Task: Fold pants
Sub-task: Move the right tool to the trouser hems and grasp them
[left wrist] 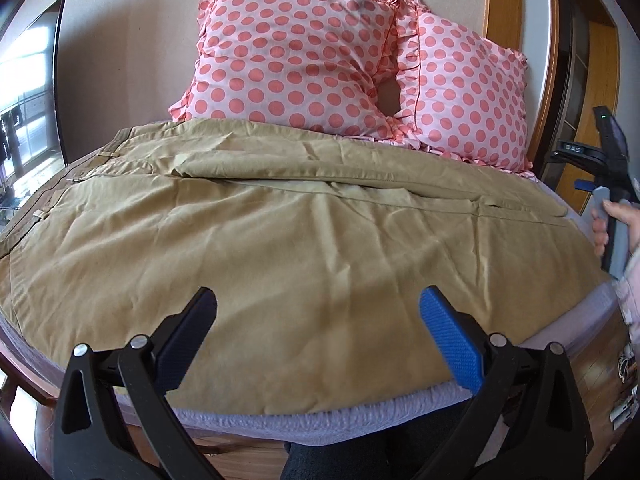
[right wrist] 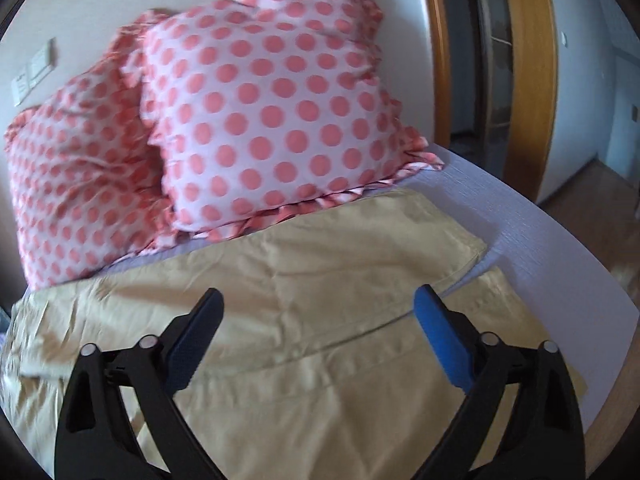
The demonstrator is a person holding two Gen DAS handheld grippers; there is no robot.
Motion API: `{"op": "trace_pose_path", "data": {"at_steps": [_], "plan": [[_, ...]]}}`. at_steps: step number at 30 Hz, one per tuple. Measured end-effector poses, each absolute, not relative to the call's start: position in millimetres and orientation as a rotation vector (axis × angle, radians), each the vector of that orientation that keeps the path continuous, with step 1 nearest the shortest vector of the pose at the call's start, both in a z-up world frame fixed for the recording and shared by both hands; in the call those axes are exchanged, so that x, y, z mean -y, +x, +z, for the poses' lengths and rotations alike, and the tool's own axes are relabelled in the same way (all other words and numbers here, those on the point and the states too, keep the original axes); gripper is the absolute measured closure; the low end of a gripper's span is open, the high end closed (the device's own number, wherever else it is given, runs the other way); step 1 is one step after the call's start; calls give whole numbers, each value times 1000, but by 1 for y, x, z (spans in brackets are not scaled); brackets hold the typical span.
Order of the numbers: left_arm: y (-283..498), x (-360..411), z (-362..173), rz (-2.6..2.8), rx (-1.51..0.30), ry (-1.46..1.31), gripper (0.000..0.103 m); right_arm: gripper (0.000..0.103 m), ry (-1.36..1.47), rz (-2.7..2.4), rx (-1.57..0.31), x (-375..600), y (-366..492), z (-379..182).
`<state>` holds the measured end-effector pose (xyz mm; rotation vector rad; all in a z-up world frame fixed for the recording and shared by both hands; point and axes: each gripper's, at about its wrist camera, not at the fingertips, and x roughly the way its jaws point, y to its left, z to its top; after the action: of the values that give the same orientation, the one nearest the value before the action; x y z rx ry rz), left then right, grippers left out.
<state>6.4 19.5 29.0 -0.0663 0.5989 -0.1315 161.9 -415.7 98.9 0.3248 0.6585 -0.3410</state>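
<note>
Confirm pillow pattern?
Pink with coral polka dots and ruffled edges; the pillows show sharpest in the left wrist view.

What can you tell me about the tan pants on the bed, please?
The tan pants look like light woven cotton, creased, spread flat across the lilac sheet. The waistband with belt loops lies at the left; both legs run right, ending in hems. Their far edge meets the polka-dot pillows. Neither gripper holds them.
</note>
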Motion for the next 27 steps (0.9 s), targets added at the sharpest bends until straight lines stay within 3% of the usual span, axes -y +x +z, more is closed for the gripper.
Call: {"op": "trace_pose_path", "data": {"at_steps": [1, 5, 13, 19, 20, 21, 23, 27], "plan": [[7, -20, 32, -141, -589, -66, 2, 30, 363, -378, -695, 432, 185, 96], [13, -25, 44, -183, -561, -64, 2, 50, 565, -467, -821, 487, 261, 68], [35, -34, 51, -262, -545, -104, 2, 53, 754, -678, -882, 529, 335, 30], [51, -31, 37, -269, -602, -102, 2, 55, 491, -822, -924, 506, 361, 17], [51, -31, 36, -265, -605, -106, 2, 60, 471, -810, -899, 502, 359, 15], [51, -33, 36, -260, -607, -111, 2, 78, 469, -790, -875, 501, 355, 14], [48, -36, 37, -250, -604, -120, 2, 100, 552, -734, -837, 508, 342, 12], [40, -48, 40, -221, -589, -146, 2, 101, 833, -539, -679, 531, 284, 21]]}}
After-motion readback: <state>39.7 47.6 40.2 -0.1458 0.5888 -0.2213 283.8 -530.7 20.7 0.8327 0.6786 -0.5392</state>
